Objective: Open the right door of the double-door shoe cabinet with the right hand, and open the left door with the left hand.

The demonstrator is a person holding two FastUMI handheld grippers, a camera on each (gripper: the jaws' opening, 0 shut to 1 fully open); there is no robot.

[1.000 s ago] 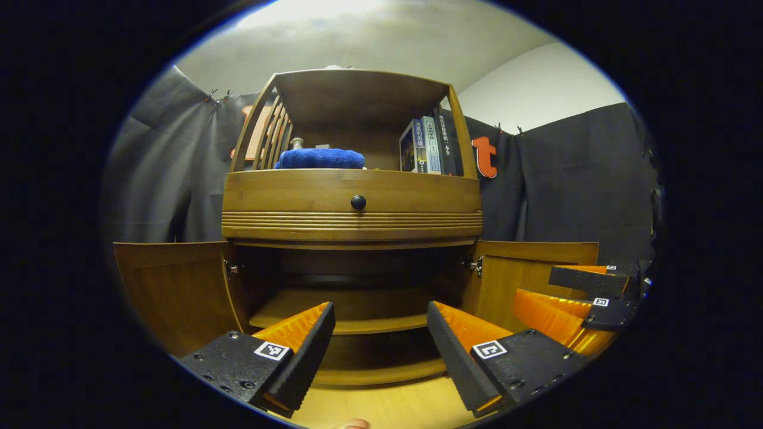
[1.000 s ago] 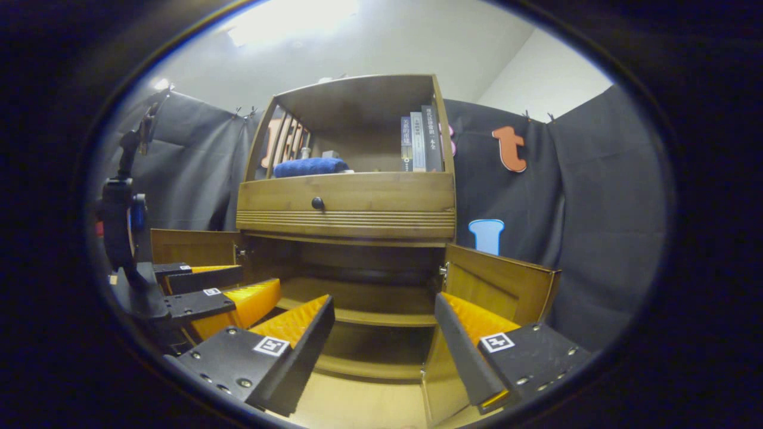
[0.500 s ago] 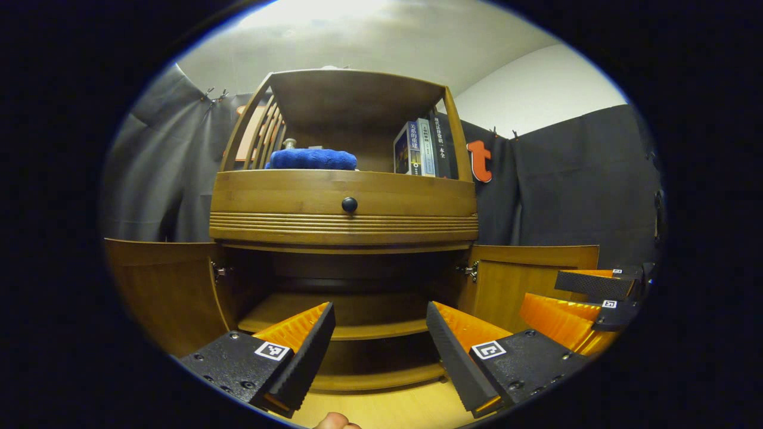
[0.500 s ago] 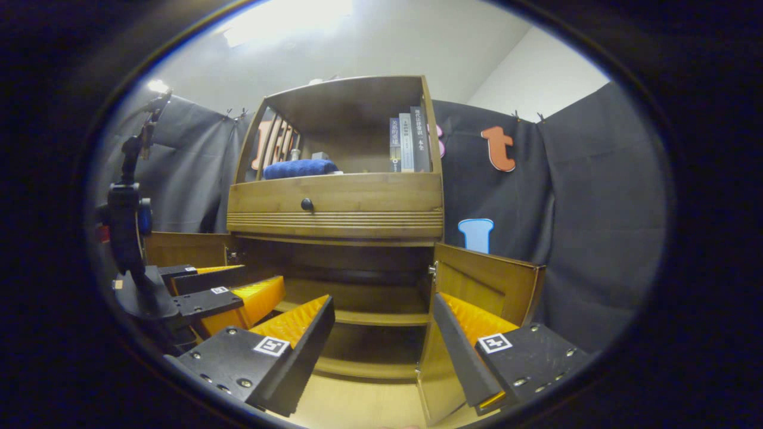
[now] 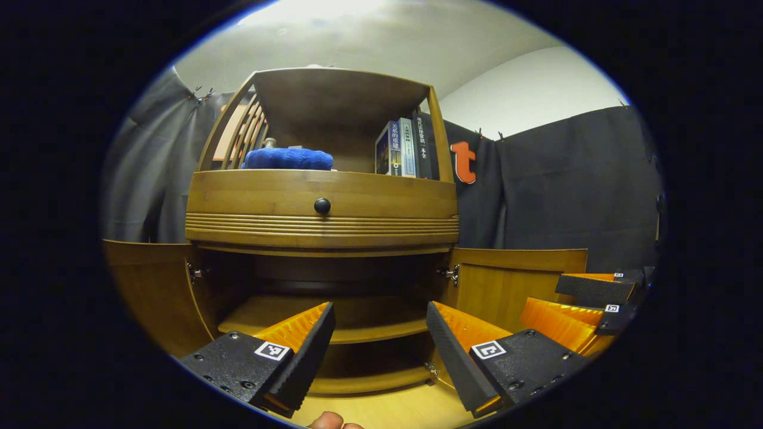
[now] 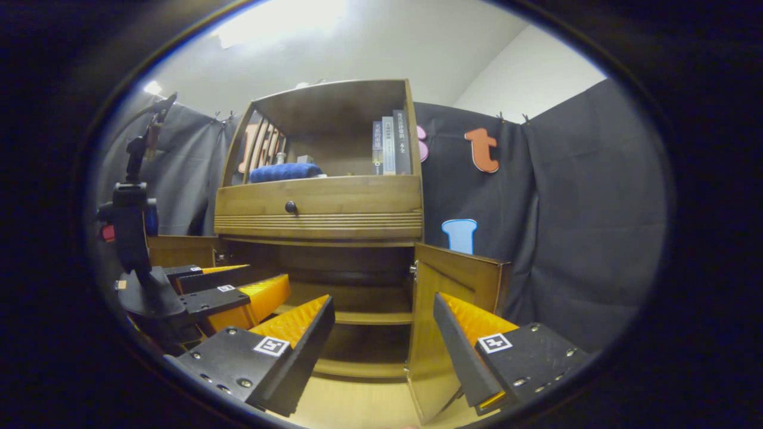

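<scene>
Both brown wooden doors of the shoe cabinet [image 5: 322, 202] stand open: left door [image 5: 155, 292], right door [image 6: 453, 280]. My left fingers [image 5: 380, 351] and right fingers [image 6: 384, 351] gape, empty. Risk: right fingers sit near the door edge; a bump could swing it shut.

The shoe cabinet [image 5: 322, 205] has slid leftward in both gripper views, and the right door [image 6: 444, 316] now looks more edge-on.

Each claw, the left claw [image 5: 380, 345] and the right claw [image 6: 381, 342], is showing wedge-shaped fingers with ribbed inner faces, screw-studded housings, and small square black-and-white marker tags on top.
</scene>
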